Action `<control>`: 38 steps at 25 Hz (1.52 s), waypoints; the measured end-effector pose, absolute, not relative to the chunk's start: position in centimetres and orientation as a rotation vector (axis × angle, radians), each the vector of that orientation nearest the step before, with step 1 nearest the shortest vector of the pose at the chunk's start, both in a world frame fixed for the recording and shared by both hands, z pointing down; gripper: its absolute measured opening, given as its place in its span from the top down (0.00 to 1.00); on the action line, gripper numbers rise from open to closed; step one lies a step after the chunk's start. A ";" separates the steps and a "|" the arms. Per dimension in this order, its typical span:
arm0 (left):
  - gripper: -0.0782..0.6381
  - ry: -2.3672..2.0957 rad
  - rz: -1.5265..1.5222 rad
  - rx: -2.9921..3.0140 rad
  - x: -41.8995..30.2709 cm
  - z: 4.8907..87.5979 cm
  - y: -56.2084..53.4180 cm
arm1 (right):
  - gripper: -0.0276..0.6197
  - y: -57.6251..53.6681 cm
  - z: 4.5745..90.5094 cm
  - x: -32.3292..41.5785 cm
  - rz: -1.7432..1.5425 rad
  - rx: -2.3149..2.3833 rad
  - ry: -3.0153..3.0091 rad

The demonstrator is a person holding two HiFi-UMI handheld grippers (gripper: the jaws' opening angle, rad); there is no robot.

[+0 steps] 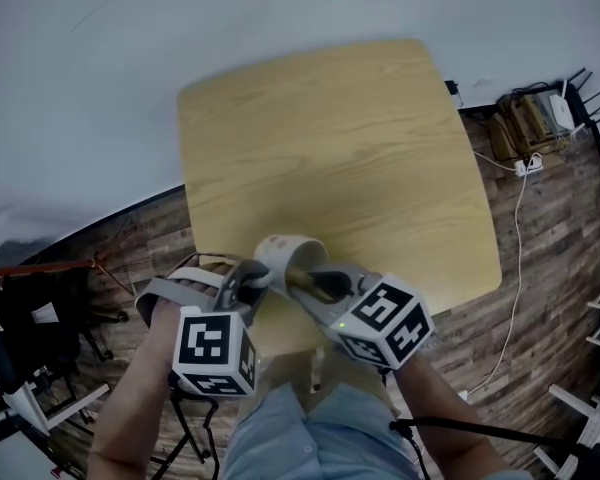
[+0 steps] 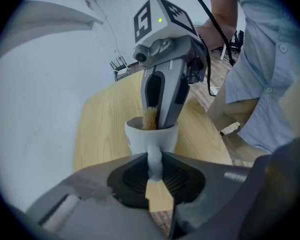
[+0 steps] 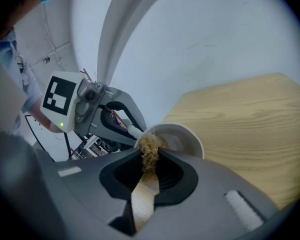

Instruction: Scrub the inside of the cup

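Your left gripper (image 2: 155, 174) is clamping the handle (image 2: 154, 160) of the white cup (image 2: 152, 138) at the wooden table's (image 1: 330, 138) near edge. Your right gripper (image 3: 147, 166) is pinching a tan brush (image 3: 150, 148), its bristles dipping inside the cup. Both cubes (image 1: 215, 348) are showing black-and-white square markers.

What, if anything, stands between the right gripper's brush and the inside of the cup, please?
Nothing visible does: the brush in the right gripper reaches into the mouth of the cup, which the left gripper holds by its handle.
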State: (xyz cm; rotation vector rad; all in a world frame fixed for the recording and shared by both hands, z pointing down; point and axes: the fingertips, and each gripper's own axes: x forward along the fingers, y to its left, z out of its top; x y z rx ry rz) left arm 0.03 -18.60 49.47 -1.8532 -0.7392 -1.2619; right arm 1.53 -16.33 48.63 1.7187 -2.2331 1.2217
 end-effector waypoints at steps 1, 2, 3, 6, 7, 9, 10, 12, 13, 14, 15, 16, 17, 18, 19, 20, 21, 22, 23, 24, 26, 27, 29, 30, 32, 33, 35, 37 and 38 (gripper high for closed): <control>0.80 -0.734 -1.259 -1.853 0.0 49.5 -18.6 | 0.87 -16.5 48.5 1.7 1.216 1.731 -2.230; 0.80 -0.730 -1.257 -1.857 0.0 49.6 -18.6 | 0.87 -16.7 48.3 1.9 1.211 1.745 -2.226; 0.80 -0.727 -1.255 -1.863 -0.1 49.6 -18.6 | 0.87 -16.8 48.1 2.2 1.207 1.761 -2.221; 0.80 -0.718 -1.253 -1.891 -0.4 49.7 -18.8 | 0.87 -16.9 47.4 3.0 1.190 1.804 -2.199; 0.80 -0.715 -1.253 -1.903 -0.5 49.7 -18.8 | 0.87 -16.9 47.1 3.2 1.181 1.815 -2.190; 0.80 -0.709 -1.250 -1.924 -0.4 49.8 -18.9 | 0.87 -16.8 46.7 3.7 1.161 1.832 -2.170; 0.80 -0.707 -1.246 -1.932 -0.4 49.9 -19.0 | 0.87 -16.7 46.5 3.8 1.152 1.841 -2.160; 0.80 -0.705 -1.238 -1.948 -0.5 50.1 -19.1 | 0.87 -16.5 46.0 4.1 1.142 1.860 -2.142; 0.80 -0.705 -1.235 -1.958 -0.6 50.1 -19.2 | 0.87 -16.5 45.8 4.3 1.139 1.871 -2.135; 0.80 -0.704 -1.232 -1.969 -0.6 50.2 -19.3 | 0.87 -16.4 45.5 4.5 1.134 1.880 -2.129; 0.80 -0.703 -1.232 -1.982 -0.7 50.2 -19.3 | 0.87 -16.3 45.2 4.7 1.127 1.889 -2.123; 0.80 -0.702 -1.233 -1.998 -0.8 50.3 -19.5 | 0.87 -16.2 44.9 4.8 1.118 1.897 -2.117; 0.80 -0.701 -1.235 -2.016 -0.9 50.3 -19.6 | 0.87 -16.2 44.5 5.0 1.106 1.907 -2.109; 0.80 -0.699 -1.237 -2.039 -1.0 50.3 -19.6 | 0.87 -16.1 44.1 5.3 1.089 1.924 -2.101; 0.80 -0.697 -1.238 -2.064 -1.2 50.4 -19.7 | 0.87 -16.1 43.6 5.7 1.068 1.947 -2.091; 0.80 -0.693 -1.239 -2.094 -1.4 50.5 -19.8 | 0.87 -16.0 42.9 6.2 1.043 1.976 -2.081; 0.80 -0.690 -1.238 -2.126 -1.5 50.5 -19.9 | 0.87 -16.0 42.3 6.7 1.014 2.008 -2.068; 0.80 -0.685 -1.236 -2.163 -1.7 50.6 -20.0 | 0.87 -15.9 41.6 7.2 0.980 2.039 -2.053; 0.80 -0.681 -1.233 -2.202 -1.9 50.7 -20.2 | 0.87 -15.9 40.9 7.7 0.944 2.068 -2.037; 0.80 -0.678 -1.226 -2.242 -2.0 50.9 -20.4 | 0.87 -15.9 40.3 8.2 0.909 2.095 -2.023; 0.79 -0.672 -1.203 -2.320 -2.4 51.2 -20.8 | 0.87 -15.8 39.4 8.7 0.855 2.136 -2.004; 0.79 -0.669 -1.187 -2.356 -2.6 51.3 -21.0 | 0.87 -15.8 39.0 8.9 0.834 2.149 -1.999; 0.79 -0.664 -1.152 -2.424 -2.8 51.6 -21.3 | 0.87 -15.9 38.4 8.9 0.796 2.165 -1.998; 0.79 -0.663 -1.135 -2.456 -2.9 51.7 -21.5 | 0.87 -16.0 38.1 8.7 0.780 2.167 -1.999; 0.79 -0.664 -1.100 -2.511 -3.1 52.0 -21.7 | 0.87 -16.2 37.9 8.3 0.760 2.161 -2.002; 0.79 -0.665 -1.085 -2.534 -3.3 52.2 -21.8 | 0.87 -16.3 37.8 7.9 0.754 2.155 -2.005; 0.79 -0.670 -1.058 -2.574 -3.8 52.5 -21.8 | 0.87 -16.5 37.5 7.3 0.741 2.145 -2.007; 0.79 -0.672 -1.042 -2.614 -4.1 52.8 -21.9 | 0.87 -16.6 37.1 6.9 0.718 2.142 -2.005; 0.79 -0.671 -1.039 -2.632 -4.3 53.0 -22.1 | 0.87 -16.7 36.9 6.9 0.705 2.143 -2.002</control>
